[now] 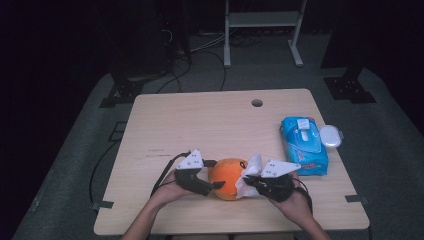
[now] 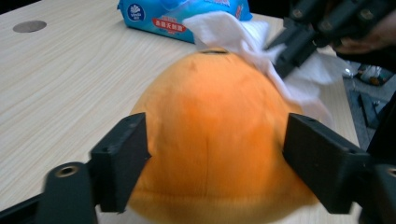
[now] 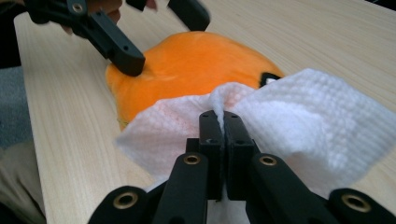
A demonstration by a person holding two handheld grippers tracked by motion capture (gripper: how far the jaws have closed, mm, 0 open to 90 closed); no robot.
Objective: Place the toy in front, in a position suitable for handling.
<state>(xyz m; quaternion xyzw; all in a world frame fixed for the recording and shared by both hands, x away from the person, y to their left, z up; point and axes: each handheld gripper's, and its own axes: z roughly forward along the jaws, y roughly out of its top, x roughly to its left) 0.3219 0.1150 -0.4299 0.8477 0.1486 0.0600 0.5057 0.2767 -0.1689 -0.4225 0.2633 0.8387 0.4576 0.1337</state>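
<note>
Light wooden bench (image 1: 200, 120) seen from above, with a round, orange plush toy (image 1: 227, 178) lying near its front edge between the two hand-held grippers. Left gripper (image 1: 212, 175), carried by the person's left hand (image 1: 167, 192), approaches the toy from the left; in the left gripper view its two black jaws stand spread, one pressing each flank of the orange plush toy (image 2: 212, 140), so that the toy is held between them. Right gripper (image 1: 250, 181), carried by the right hand (image 1: 295, 202), lies at the toy's right side; in the right gripper view its jaws are pressed together, pinching a fold of a white textured wet wipe (image 3: 280, 116), which is draped against the near side of the toy (image 3: 196, 65). In the high view the same wipe (image 1: 250, 170) stands up between the toy and the right gripper, touching both. A blue soft pack of wet wipes (image 1: 303, 145) with a white flip lid lies on the right part of the bench, behind the right gripper, and a small white oval cap (image 1: 330, 135) rests just beside the pack at the bench's right edge. A round cable hole (image 1: 257, 103) marks the far side of the bench
</note>
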